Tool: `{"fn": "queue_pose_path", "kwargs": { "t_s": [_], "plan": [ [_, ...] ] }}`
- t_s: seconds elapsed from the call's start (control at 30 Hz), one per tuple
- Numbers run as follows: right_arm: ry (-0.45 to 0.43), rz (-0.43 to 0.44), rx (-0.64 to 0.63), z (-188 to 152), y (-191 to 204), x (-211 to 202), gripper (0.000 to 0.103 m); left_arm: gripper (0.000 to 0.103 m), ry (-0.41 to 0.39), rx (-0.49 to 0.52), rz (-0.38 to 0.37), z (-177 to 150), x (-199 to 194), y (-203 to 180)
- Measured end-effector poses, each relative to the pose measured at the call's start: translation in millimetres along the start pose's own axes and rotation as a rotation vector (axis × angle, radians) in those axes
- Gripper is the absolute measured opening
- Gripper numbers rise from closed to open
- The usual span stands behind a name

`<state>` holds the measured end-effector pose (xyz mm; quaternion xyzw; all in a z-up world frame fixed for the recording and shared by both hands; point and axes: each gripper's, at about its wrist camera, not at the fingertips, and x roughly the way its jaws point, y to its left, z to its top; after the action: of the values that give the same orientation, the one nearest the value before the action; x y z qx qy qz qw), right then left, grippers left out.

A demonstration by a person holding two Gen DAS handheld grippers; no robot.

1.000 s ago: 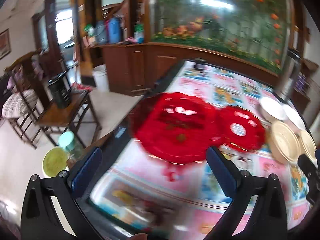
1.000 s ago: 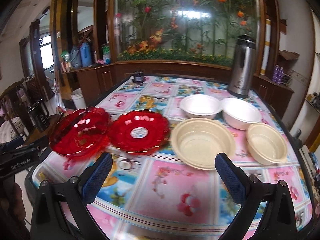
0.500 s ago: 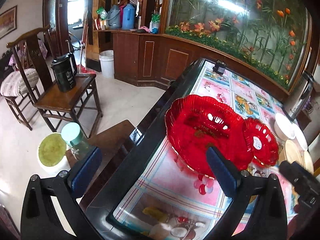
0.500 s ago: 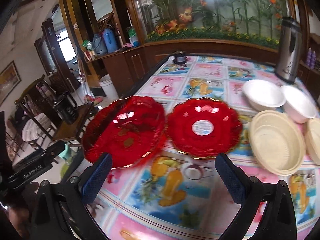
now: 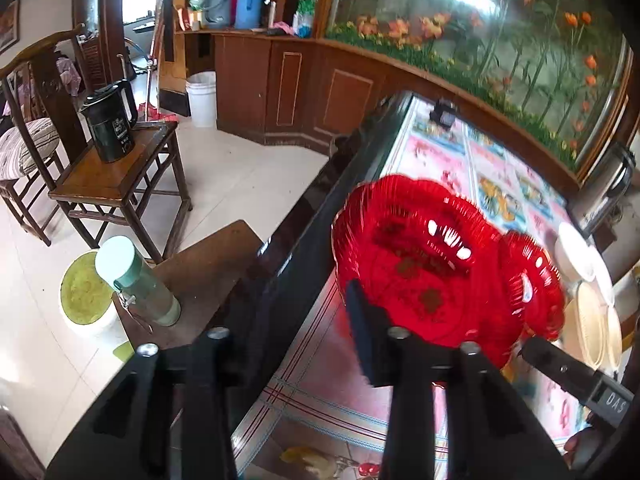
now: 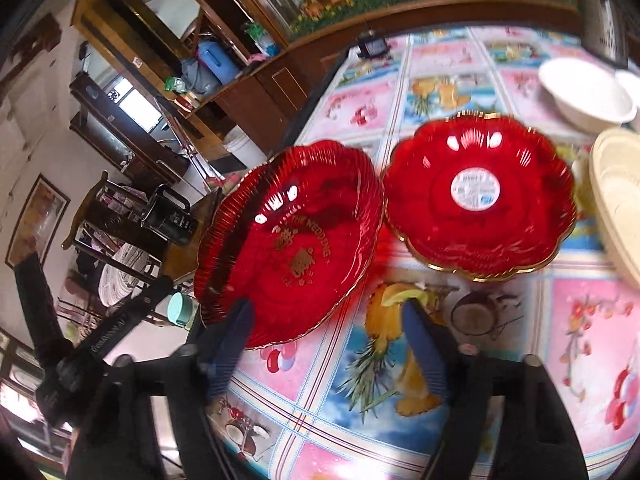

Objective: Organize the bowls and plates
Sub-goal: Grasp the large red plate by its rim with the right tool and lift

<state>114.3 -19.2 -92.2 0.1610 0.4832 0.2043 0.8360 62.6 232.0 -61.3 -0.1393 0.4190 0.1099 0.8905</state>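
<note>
Both grippers are closing at the near rim of the red wedding plate (image 6: pixel 292 240). The right gripper (image 6: pixel 324 344) straddles that rim, its pads not yet pressing. Whether the left gripper (image 5: pixel 288 340) already touches the plate looks uncertain.

My left wrist camera looks steeply down over the table's dark edge (image 5: pixel 320 208), close in, the large red plate (image 5: pixel 416 256) just ahead of the jaws. My right wrist camera, rolled, faces down from the table's near side. Both share that plate (image 6: pixel 292 240) and the stickered red plate (image 6: pixel 476 196).
</note>
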Motion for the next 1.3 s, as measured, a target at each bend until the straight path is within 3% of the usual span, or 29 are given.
{"fn": "queue_pose_path", "kwargs": {
  "t_s": [0.4, 0.47, 0.6, 0.7, 1.0, 1.3],
  "plan": [
    [0.074, 0.057, 0.133, 7, -16, 33, 0.053, 0.015, 0.041, 0.024, -0.023, 5, 12, -5],
    [0.079, 0.06, 0.135, 9, -15, 37, 0.046, 0.014, 0.046, 0.031, -0.023, 6, 13, -7],
    [0.076, 0.017, 0.139, 13, -13, 42, 0.017, 0.005, 0.068, 0.033, -0.034, 8, 18, -8],
    [0.079, 0.066, 0.198, 13, -23, 47, 0.016, 0.005, 0.076, 0.04, -0.044, 8, 20, -9],
    [0.084, 0.097, 0.208, 10, -28, 43, 0.016, 0.005, 0.1, 0.04, -0.05, 4, 15, -9],
    [0.118, 0.14, 0.181, -16, -33, 23, 0.016, 0.005, 0.108, 0.076, -0.036, -29, -14, -8]
  ]
}}
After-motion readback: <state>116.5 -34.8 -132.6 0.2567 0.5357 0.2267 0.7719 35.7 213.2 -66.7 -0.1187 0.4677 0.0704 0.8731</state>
